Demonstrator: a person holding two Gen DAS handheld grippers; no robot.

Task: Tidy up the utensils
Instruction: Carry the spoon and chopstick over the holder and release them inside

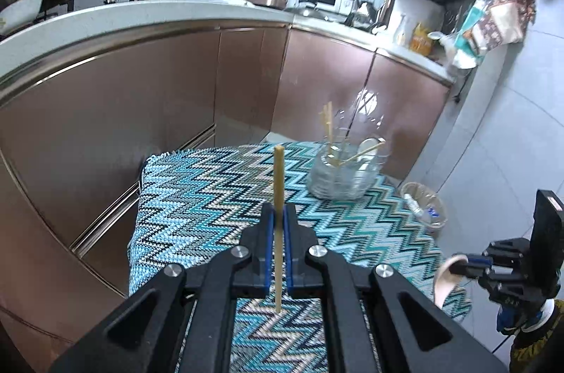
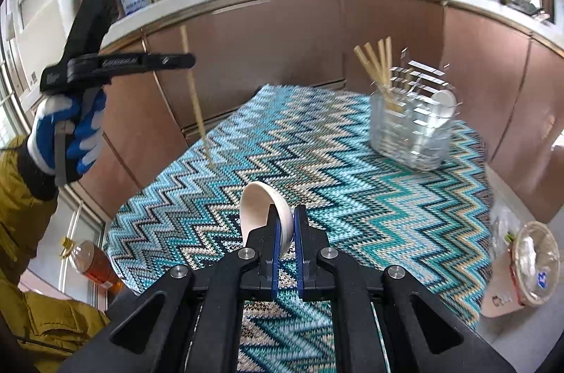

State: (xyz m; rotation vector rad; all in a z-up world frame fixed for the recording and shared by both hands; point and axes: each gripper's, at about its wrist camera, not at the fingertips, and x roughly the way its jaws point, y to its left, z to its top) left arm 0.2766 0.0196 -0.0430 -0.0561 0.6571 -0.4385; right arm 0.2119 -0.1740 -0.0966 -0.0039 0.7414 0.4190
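My left gripper (image 1: 279, 214) is shut on a wooden chopstick (image 1: 278, 182), held upright above the zigzag cloth; it also shows in the right wrist view (image 2: 192, 80). My right gripper (image 2: 284, 214) is shut on a white ceramic spoon (image 2: 262, 204), bowl upward, over the near part of the table; it shows at the right edge of the left wrist view (image 1: 474, 262). A clear glass holder (image 2: 412, 130) stands at the table's far right with several chopsticks (image 2: 377, 63) and a white spoon (image 2: 445, 101) in it; it also shows in the left wrist view (image 1: 347, 172).
The table wears a blue zigzag cloth (image 2: 352, 197). Brown kitchen cabinets (image 1: 141, 109) stand close behind it. A waste bin (image 1: 424, 204) sits on the floor to the right, an oil bottle (image 2: 95, 267) to the left.
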